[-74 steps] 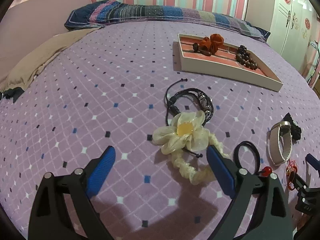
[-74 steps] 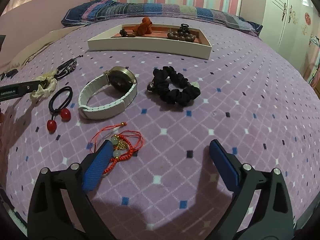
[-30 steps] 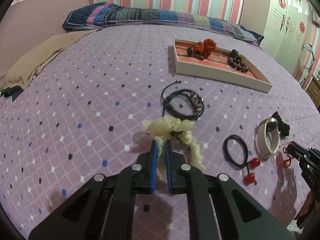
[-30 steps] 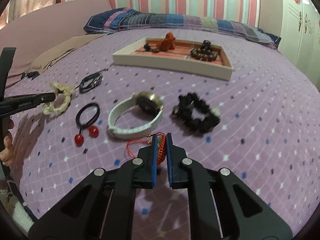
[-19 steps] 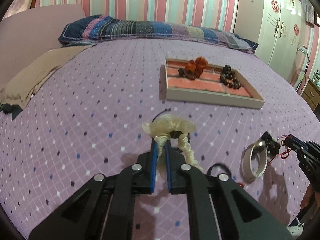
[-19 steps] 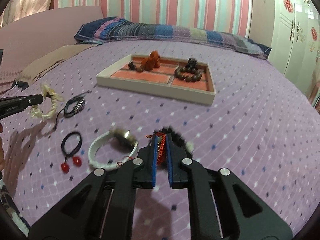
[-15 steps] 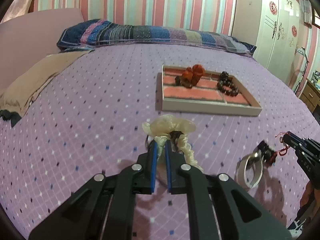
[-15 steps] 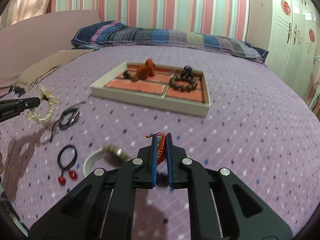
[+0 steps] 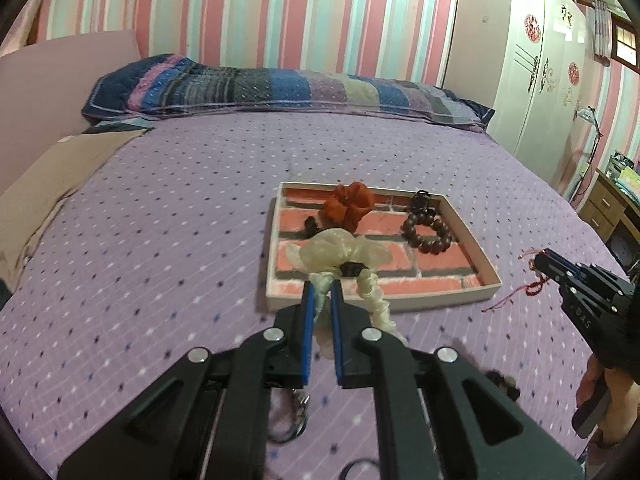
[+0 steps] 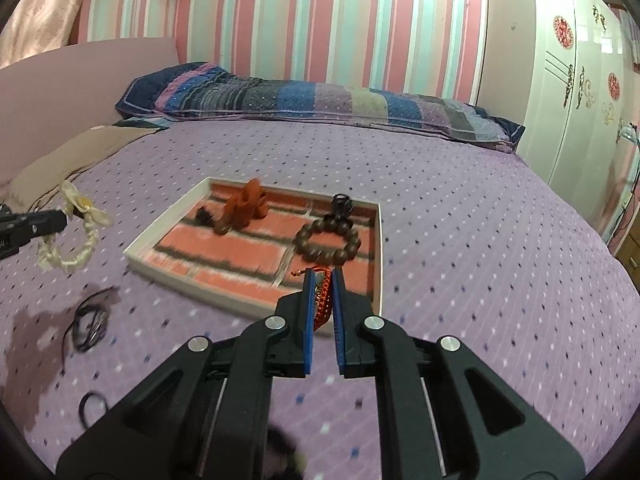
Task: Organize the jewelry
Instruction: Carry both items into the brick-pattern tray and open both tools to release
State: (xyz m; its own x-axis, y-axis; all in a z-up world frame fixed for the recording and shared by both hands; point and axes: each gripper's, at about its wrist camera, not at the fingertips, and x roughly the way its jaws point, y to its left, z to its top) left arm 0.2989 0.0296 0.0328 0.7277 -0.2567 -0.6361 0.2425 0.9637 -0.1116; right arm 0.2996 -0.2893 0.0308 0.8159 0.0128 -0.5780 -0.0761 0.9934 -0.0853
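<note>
- The left gripper (image 9: 321, 286), jaws nearly closed, pinches the cream flower scrunchie (image 9: 340, 254). It has lifted the scrunchie off the bed (image 9: 160, 216), and the band now hangs in the air in front of the tray's (image 9: 384, 305) near edge.
- The right gripper (image 10: 321, 280), likewise clamped almost shut, holds the red string bracelet (image 10: 322, 300). That too has come up off the bedspread and now sits just short of the tray's near right corner.
- Over the last second both hands have swung from the loose pile toward the tray, so the view has changed from scattered items to the tray itself.
- Already in the tray: an orange scrunchie (image 9: 349, 206) in the left part and a wooden bead bracelet (image 9: 426, 232) in the right.
- A black cord bracelet (image 10: 90, 320) and a black hair tie (image 10: 93, 403) remain on the bed near its front edge.
- Judging by this, the pickup is done for both items; what remains is carrying them over the rim and releasing.
</note>
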